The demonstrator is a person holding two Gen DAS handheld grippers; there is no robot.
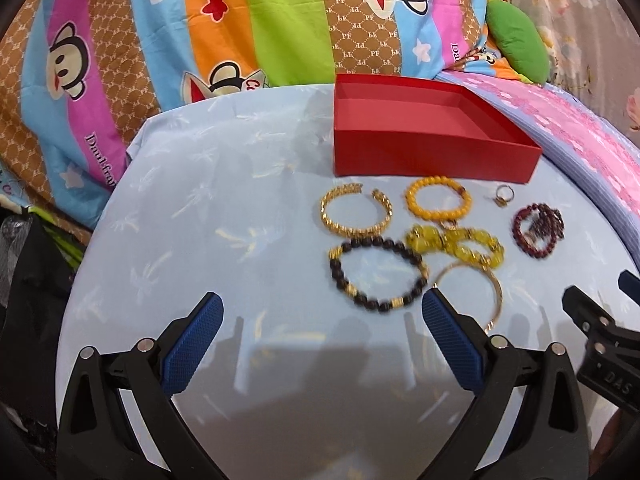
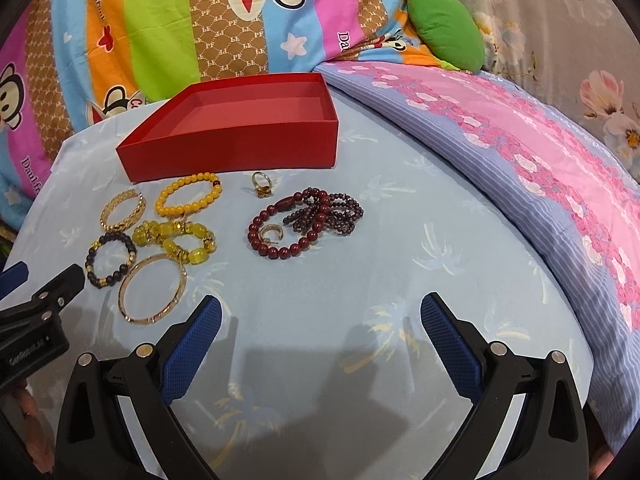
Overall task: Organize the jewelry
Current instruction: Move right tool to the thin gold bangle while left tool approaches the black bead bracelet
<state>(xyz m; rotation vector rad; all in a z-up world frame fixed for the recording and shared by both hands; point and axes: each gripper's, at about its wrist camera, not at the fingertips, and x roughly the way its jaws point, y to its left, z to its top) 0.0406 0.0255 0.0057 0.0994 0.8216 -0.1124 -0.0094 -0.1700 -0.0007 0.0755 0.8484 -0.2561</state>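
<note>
Left hand-held gripper (image 1: 322,312): spread wide, holding nothing; ribbed blue pads, black arms, above bare cloth near the black bead bracelet (image 1: 378,274).
Right hand-held gripper (image 2: 320,314): also spread wide, holding nothing, over open cloth short of the dark red bead strands (image 2: 306,220).
Jewelry: thin gold bangle (image 2: 154,288), chunky translucent yellow beads (image 2: 176,240), round amber beads (image 2: 188,196), gold link cuff (image 2: 122,208), small ring (image 2: 262,186), all lying loose.
Red box (image 2: 240,148): square, matte cardboard, open, just behind the jewelry.
Tabletop (image 2: 420,240): rounded, under pale blue printed cloth; bare stretch on the right.
</note>
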